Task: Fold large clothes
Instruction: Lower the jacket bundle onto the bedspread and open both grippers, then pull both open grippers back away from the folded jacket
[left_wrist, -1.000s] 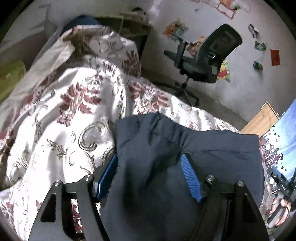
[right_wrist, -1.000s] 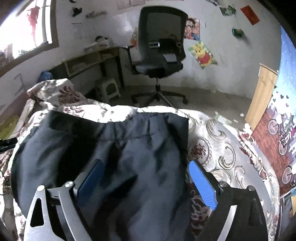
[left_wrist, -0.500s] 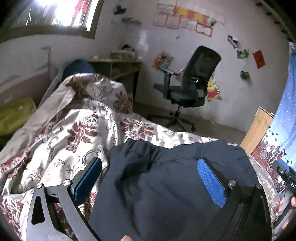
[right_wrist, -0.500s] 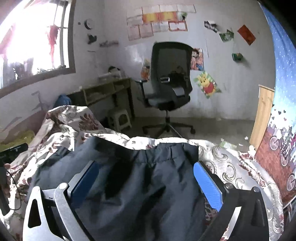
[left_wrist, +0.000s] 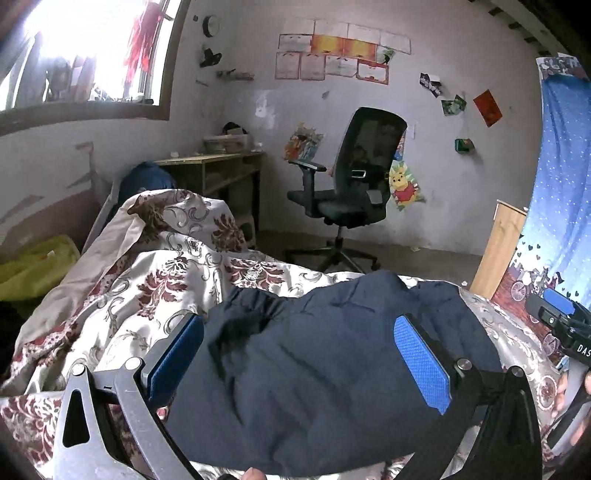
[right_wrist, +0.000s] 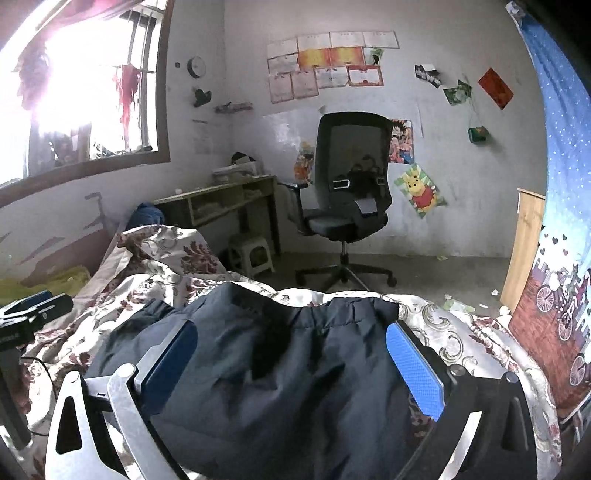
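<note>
The dark navy garment lies folded in a compact bundle on the floral bedspread, its waistband toward the far edge. Both the left gripper and right gripper hover above it with jaws wide open, holding nothing. The fold looks nearly done; next likely calls for smoothing or one more fold.

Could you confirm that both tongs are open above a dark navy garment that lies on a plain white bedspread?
Not quite: the bedspread is not plain white but cream with maroon flowers, as the left wrist view shows. Left tongs and right tongs are open above the navy garment.
</note>
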